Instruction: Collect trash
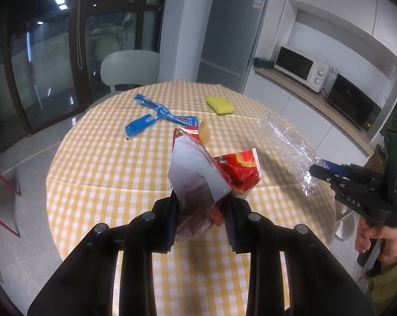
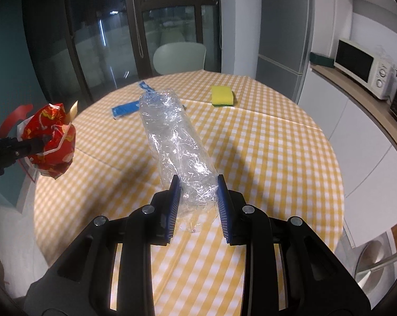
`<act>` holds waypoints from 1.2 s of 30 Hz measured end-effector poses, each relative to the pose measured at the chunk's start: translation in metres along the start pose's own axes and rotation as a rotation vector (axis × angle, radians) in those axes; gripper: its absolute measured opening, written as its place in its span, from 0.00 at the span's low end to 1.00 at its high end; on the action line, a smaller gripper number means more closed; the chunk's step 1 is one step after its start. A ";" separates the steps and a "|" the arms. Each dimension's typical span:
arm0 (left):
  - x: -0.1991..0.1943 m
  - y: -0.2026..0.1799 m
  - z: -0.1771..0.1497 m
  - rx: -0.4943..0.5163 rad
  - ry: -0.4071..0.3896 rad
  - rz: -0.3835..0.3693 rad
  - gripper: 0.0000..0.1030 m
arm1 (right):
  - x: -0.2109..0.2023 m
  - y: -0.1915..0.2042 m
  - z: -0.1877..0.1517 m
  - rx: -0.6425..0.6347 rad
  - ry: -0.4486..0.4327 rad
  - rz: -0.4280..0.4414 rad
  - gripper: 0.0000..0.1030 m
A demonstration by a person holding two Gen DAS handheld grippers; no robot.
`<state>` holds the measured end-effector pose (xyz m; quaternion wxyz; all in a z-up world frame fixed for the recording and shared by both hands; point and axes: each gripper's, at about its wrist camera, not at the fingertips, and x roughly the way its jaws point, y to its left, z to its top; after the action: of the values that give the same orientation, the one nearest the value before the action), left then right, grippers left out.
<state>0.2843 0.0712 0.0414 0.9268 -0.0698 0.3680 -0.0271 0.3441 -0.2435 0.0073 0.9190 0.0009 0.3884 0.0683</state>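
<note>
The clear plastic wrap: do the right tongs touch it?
Touching. The right wrist view shows the clear plastic wrap pinched between both blue pads of the right tongs, lifted above the table.

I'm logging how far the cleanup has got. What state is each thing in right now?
Left gripper: shut on the red snack bag.
Red snack bag: crumpled, held above the table.
Right gripper: shut on the clear plastic wrapper.
Clear plastic wrapper: crinkled, lifted off the table.
Blue wrappers: lying flat on the table, not yet picked up.
Yellow sponge: resting on the table, untouched.
</note>
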 end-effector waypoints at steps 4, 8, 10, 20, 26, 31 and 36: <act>-0.023 -0.006 -0.014 0.023 -0.034 0.005 0.28 | -0.033 0.010 -0.022 0.015 -0.039 -0.002 0.25; -0.044 -0.011 -0.031 0.038 -0.061 0.002 0.28 | -0.058 0.020 -0.043 0.022 -0.064 0.005 0.25; -0.052 -0.011 -0.039 0.045 -0.070 0.000 0.28 | -0.066 0.025 -0.053 0.028 -0.072 0.006 0.25; -0.082 -0.016 -0.089 0.050 -0.088 -0.032 0.28 | -0.097 0.038 -0.111 0.087 -0.098 0.040 0.25; -0.094 -0.017 -0.124 0.043 -0.081 -0.058 0.27 | -0.112 0.056 -0.145 0.088 -0.098 0.064 0.25; -0.103 -0.014 -0.150 0.032 -0.072 -0.065 0.27 | -0.124 0.070 -0.170 0.082 -0.090 0.082 0.25; -0.111 -0.009 -0.176 0.027 -0.059 -0.058 0.27 | -0.138 0.084 -0.199 0.074 -0.082 0.087 0.25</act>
<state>0.0826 0.0544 -0.0085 0.9368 -0.0690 0.3381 -0.0570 0.0964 -0.1880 -0.0284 0.9296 0.0548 0.3521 0.0938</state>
